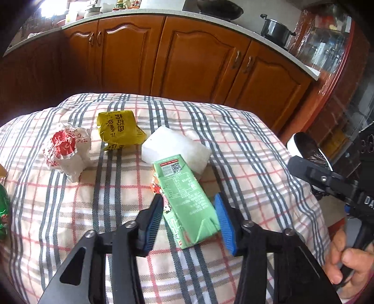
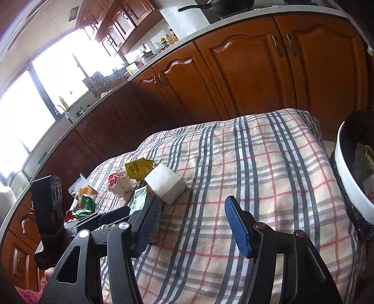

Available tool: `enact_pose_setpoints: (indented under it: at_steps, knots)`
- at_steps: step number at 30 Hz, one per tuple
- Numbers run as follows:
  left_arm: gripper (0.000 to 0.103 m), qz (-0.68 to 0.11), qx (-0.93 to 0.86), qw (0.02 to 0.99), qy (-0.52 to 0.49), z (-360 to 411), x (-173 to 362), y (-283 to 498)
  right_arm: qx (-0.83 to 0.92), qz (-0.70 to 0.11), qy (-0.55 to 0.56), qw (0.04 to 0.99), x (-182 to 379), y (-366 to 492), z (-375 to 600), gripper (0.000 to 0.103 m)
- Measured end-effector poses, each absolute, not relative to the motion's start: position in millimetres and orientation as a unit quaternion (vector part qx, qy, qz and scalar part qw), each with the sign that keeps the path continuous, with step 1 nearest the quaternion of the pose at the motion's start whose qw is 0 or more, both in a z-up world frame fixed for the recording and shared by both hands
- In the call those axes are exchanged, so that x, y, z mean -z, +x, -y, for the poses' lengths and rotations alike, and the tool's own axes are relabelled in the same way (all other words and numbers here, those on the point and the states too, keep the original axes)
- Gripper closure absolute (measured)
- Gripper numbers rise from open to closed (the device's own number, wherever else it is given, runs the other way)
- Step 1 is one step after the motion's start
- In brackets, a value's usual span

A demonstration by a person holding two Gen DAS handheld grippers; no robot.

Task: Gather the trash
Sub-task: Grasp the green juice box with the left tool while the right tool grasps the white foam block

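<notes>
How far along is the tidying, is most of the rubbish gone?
Some paper already lies in the white bin. The left gripper straddles the green carton; the right gripper is empty. The foam block, yellow wrapper and crumpled wrapper remain.

A plaid cloth (image 1: 233,149) of grey, red and white stripes covers the table. Behind it runs a row of brown wooden cabinets (image 1: 201,60) under a pale countertop (image 1: 131,14). A dark pot (image 1: 275,29) stands on that counter, and a bright window (image 2: 42,77) lies above the sink's faucet (image 2: 63,112).
</notes>
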State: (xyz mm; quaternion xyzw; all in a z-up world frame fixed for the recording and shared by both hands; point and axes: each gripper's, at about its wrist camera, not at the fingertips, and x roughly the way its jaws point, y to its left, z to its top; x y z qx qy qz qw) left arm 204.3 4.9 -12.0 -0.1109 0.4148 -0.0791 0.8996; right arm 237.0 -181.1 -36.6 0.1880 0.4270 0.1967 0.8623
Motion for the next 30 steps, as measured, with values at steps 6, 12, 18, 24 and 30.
enact_pose_setpoints:
  at_steps: [6, 12, 18, 24, 30]
  knots:
    - [0.101, -0.397, 0.090, 0.906, -0.116, -28, 0, 186, -0.237, -0.447, 0.133, 0.852, 51, 262, 149, 0.042]
    - [0.099, -0.401, 0.090, 0.901, -0.136, -51, -1, 176, -0.269, -0.457, 0.055, 0.846, 62, 285, 115, 0.042]
    - [0.033, -0.382, 0.093, 0.910, -0.129, -37, -9, 174, -0.255, -0.453, 0.076, 0.851, 58, 300, 134, 0.042]
    - [0.041, -0.410, 0.071, 0.906, -0.073, -7, 12, 196, -0.247, -0.455, 0.084, 0.851, 60, 308, 146, 0.042]
    - [0.071, -0.413, 0.074, 0.904, -0.082, -14, 19, 199, -0.261, -0.457, 0.085, 0.846, 64, 309, 139, 0.042]
